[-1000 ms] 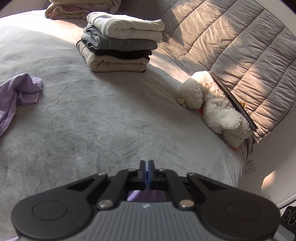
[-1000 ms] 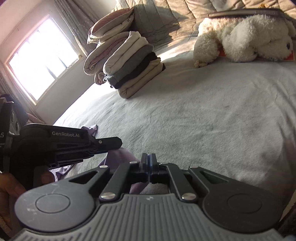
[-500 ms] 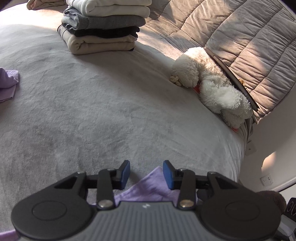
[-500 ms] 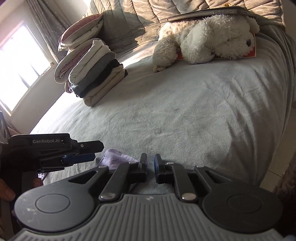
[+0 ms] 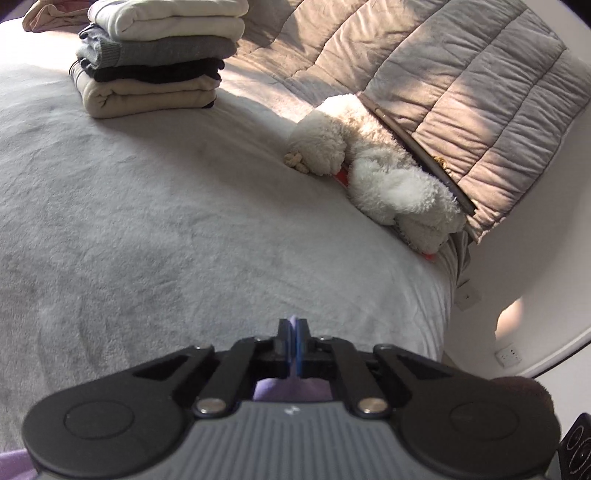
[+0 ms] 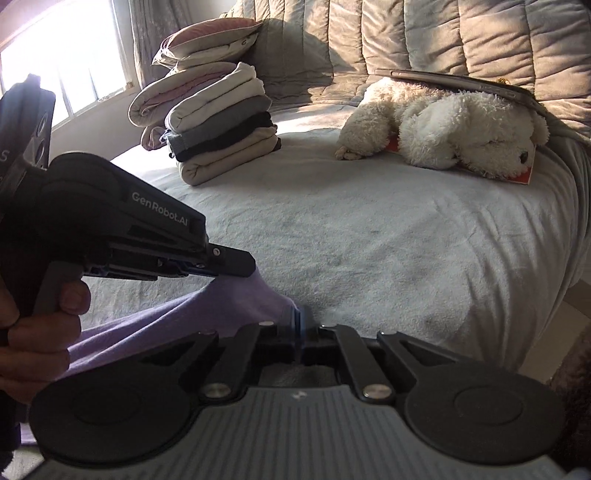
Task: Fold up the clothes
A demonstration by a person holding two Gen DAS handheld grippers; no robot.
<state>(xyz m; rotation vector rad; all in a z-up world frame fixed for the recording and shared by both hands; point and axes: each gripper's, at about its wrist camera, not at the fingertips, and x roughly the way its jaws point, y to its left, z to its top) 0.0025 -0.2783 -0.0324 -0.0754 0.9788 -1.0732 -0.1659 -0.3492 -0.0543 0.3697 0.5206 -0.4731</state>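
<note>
Shirt [image 6: 192,314], lilac, hung pinched at two points near the front of the bed [image 6: 369,236], where half a second before both your claws had stood parted above it. Your left gripper [image 5: 294,345] had clamped onto a small tuft of the cloth, and your right gripper [image 6: 297,332] had clenched on another fold just beside it. The fabric ran taut between the two tips and back under your left hand [image 6: 35,332], lifted off the grey blanket, smooth with a few long creases. The stack [image 6: 225,125] of folded clothes sat well apart near the pillows [image 6: 203,40], and the plush dog [image 6: 454,125] lay against the quilt [image 6: 461,33].
</note>
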